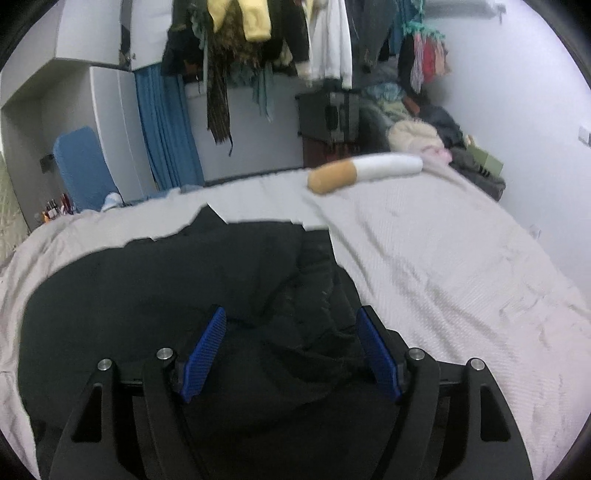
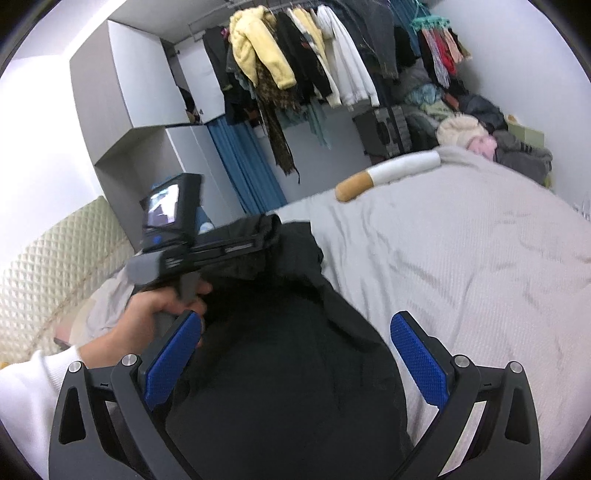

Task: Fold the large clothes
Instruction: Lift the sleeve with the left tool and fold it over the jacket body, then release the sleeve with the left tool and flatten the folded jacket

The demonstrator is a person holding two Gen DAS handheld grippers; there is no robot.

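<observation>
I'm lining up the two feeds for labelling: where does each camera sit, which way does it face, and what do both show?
Left wrist: on the left gripper, facing along its open blue fingers over the black garment on the bed; only the gripper's own frame shows.
Right wrist: on the right gripper, open over the same garment; the person's left hand holding the other gripper shows.
Shared: garment, bed, cigarette-shaped pillow, hanging clothes.
</observation>
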